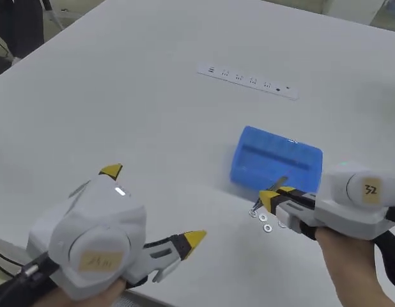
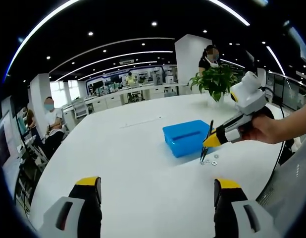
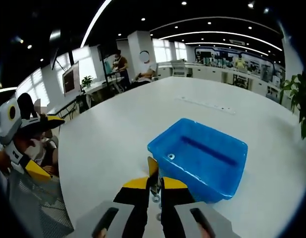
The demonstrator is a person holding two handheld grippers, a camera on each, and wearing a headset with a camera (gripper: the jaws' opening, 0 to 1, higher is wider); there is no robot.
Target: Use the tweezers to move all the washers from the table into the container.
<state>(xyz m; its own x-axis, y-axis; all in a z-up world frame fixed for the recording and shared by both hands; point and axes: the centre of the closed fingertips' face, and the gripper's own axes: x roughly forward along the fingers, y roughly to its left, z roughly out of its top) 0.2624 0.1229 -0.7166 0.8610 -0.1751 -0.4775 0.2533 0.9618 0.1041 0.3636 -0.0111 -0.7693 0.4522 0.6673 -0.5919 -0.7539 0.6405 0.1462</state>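
My right gripper (image 1: 269,199) is shut on slim tweezers (image 1: 257,206), whose tips point down at several small metal washers (image 1: 266,226) on the white table. The same tweezers (image 3: 152,171) rise between the closed yellow jaws in the right gripper view, with washers (image 3: 156,199) just below them. The blue container (image 1: 277,160) stands right behind the washers; one washer (image 3: 171,156) lies inside the container (image 3: 212,166). My left gripper (image 1: 153,204) hovers open and empty at the near left, well away from them. From the left gripper view, the container (image 2: 185,136) and the right gripper (image 2: 211,141) are ahead.
A white power strip (image 1: 248,81) lies flat on the table (image 1: 153,115) beyond the container. People sit at the far left of the room (image 2: 51,121), and a potted plant (image 2: 217,79) stands behind the table's far end.
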